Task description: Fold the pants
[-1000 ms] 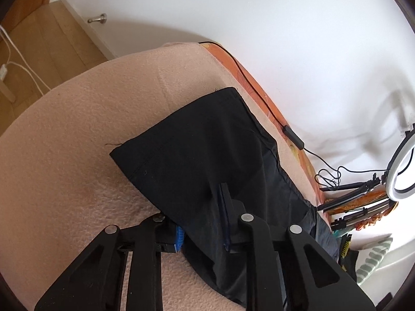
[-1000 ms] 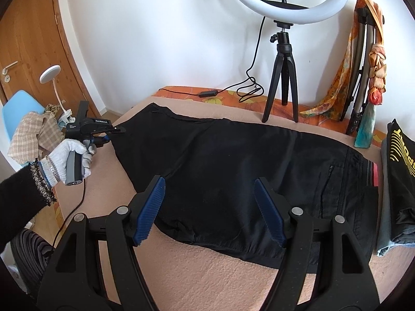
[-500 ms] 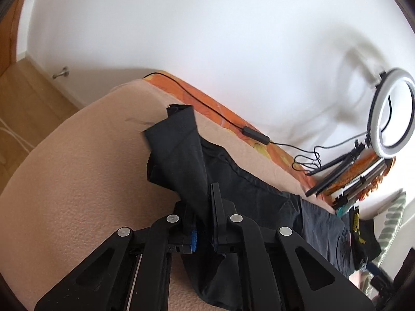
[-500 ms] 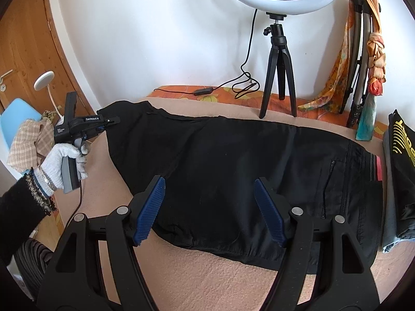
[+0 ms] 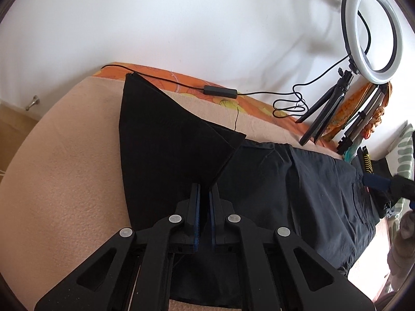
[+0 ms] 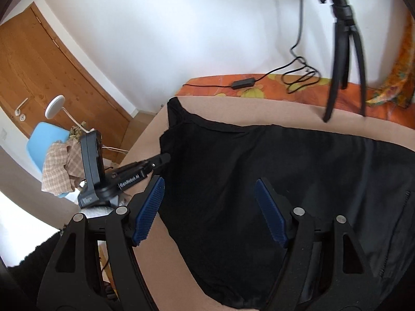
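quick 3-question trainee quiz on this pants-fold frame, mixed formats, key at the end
1. True or false: the left tongs are clamped on the black pants.
2. Multiple choice: the right tongs are A) shut on the waistband, B) open above the pants with nothing between the pads, C) holding the ring light.
3. Fill in: the lifted pant leg end is raised off the ____ blanket.

Key: 1 true; 2 B; 3 beige.
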A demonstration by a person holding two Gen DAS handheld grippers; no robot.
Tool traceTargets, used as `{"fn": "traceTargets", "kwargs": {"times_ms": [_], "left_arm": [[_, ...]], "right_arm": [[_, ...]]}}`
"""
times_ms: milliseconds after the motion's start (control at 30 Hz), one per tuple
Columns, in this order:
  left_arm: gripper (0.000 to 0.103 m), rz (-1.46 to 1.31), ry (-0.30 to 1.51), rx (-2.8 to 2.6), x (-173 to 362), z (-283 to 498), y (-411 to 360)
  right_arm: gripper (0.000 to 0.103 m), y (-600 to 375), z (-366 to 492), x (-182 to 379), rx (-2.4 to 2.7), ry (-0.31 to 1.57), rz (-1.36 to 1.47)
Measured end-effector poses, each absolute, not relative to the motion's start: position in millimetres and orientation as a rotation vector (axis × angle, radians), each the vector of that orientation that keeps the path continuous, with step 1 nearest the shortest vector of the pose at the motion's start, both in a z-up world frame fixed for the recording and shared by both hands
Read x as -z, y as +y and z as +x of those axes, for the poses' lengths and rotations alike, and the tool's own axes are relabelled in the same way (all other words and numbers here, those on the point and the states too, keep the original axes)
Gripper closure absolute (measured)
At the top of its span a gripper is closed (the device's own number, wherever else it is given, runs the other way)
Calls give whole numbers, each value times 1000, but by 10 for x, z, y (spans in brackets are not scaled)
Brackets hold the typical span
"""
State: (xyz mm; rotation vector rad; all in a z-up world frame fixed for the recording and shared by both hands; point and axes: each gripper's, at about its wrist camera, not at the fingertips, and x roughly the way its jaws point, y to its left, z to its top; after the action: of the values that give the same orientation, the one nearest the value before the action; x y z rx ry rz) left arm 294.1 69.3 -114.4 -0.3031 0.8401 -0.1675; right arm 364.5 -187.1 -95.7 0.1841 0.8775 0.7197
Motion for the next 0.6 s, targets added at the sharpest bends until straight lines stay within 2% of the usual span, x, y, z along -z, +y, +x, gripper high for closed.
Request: {"fn": "traceTargets", "kwargs": {"times_ms": [100,300,600], "left_arm": [[99,-304,834,176,1133,2916,701],[99,-318,832,181,1137,2908,752],[99,-326,836,195,1168,2913,765]], "right_arm": [[23,-1444,4057,986,-785,928,177],[23,-693,4737,1109,-845,1000,163],[24,38,5183,1376,-882,1074,169]]}}
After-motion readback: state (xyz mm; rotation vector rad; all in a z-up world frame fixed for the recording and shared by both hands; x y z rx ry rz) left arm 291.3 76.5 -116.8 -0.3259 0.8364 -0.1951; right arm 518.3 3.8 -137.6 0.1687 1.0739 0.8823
